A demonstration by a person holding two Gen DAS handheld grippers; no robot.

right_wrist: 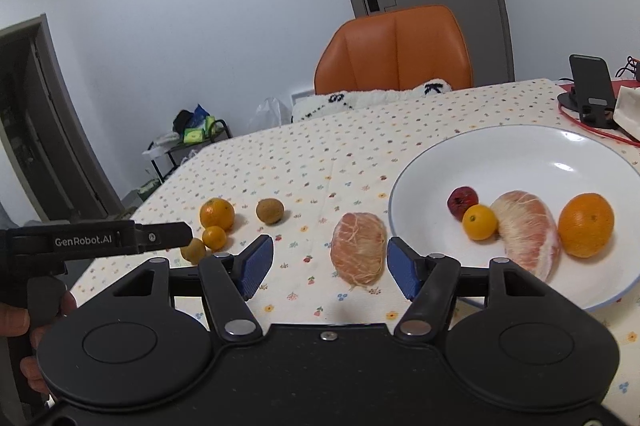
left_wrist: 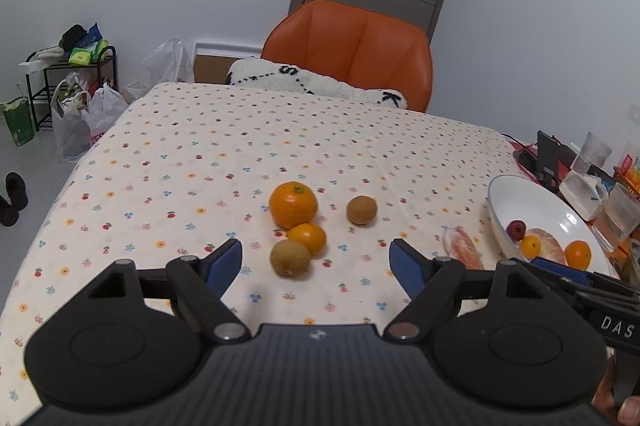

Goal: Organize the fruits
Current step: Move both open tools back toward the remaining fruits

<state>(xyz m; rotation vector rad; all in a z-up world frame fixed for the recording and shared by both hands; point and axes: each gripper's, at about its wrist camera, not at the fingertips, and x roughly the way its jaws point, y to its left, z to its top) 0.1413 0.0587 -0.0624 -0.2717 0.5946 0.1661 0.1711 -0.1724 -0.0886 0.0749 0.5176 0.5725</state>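
Left claw (left_wrist: 316,262): wide open, empty, above a kiwi (left_wrist: 290,257) on the bench (left_wrist: 180,165). Right claw (right_wrist: 330,262): wide open, straddling a peeled pomelo piece (right_wrist: 359,254) without contact. Only the right view shows the full plate (right_wrist: 520,153) contents; the left view crops its far edge.

Even, soft indoor light; faint shadows under fruit, glare on the white plate (right_wrist: 520,141), fisheye bending at frame edges.
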